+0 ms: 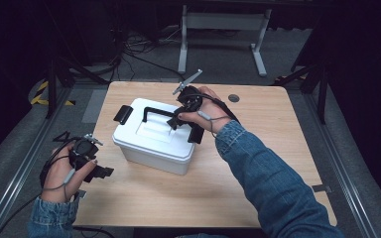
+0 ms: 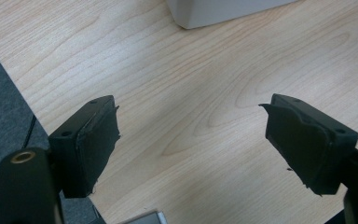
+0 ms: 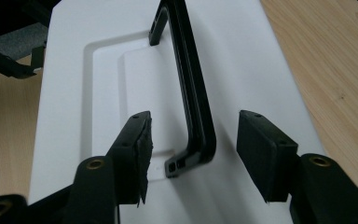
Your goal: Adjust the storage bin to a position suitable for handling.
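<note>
A white lidded box (image 1: pixel 151 144) stands on the wooden table (image 1: pixel 258 148), with a black carry handle (image 1: pixel 158 113) raised upright on its lid and black latches at both ends. My right gripper (image 1: pixel 178 119) hovers over the handle's right end, open. In the right gripper view the handle (image 3: pixel 193 93) runs between the two jaws of that gripper (image 3: pixel 193 156), touching neither. My left gripper (image 1: pixel 104 171) rests low at the table's left edge, open, left of the box. The left gripper view has its gripper (image 2: pixel 191 140) open above bare wood, with the box's corner (image 2: pixel 223 11) beyond.
The table's left edge (image 2: pixel 23 98) drops to grey floor close beside the left jaw. A round cable hole (image 1: pixel 233 98) sits at the table's far right. A white desk frame (image 1: pixel 223 34) and cables stand on the floor behind. Bare wood lies in front of the box.
</note>
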Motion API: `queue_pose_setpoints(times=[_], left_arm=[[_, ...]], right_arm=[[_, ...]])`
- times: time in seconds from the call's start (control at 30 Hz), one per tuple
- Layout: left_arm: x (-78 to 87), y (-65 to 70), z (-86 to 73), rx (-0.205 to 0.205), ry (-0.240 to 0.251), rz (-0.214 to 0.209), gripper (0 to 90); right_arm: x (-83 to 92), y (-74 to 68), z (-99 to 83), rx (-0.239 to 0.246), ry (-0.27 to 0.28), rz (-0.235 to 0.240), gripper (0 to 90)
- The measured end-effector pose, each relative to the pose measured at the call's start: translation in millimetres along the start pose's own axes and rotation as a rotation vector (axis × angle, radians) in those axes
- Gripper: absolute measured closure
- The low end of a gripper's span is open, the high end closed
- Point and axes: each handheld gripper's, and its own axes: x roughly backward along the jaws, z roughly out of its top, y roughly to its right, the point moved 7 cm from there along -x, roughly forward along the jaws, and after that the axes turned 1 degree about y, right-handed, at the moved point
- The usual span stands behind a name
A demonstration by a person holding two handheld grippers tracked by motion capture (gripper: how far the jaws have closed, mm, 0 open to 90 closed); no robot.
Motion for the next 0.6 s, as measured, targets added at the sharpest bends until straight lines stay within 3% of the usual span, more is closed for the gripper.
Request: queue_pose_setpoints(times=[0.3, 0.47, 0.6], left_arm=[[-1.6, 0.8, 1.6, -0.005, -0.005, -0.01, 18.0], [-1.1, -0.3, 1.9, -0.012, 0.003, -0.006, 18.0], [-2.4, 1.1, 1.9, -0.013, -0.005, -0.01, 18.0]], right_arm=[[-18.0, -3.8, 15.3, 0.03, -0.034, 0.021, 55.3], [-19.6, -7.5, 18.9, 0.086, -0.06, 0.009, 72.2], [-18.2, -12.5, 20.7, 0.113, -0.063, 0.034, 82.7]])
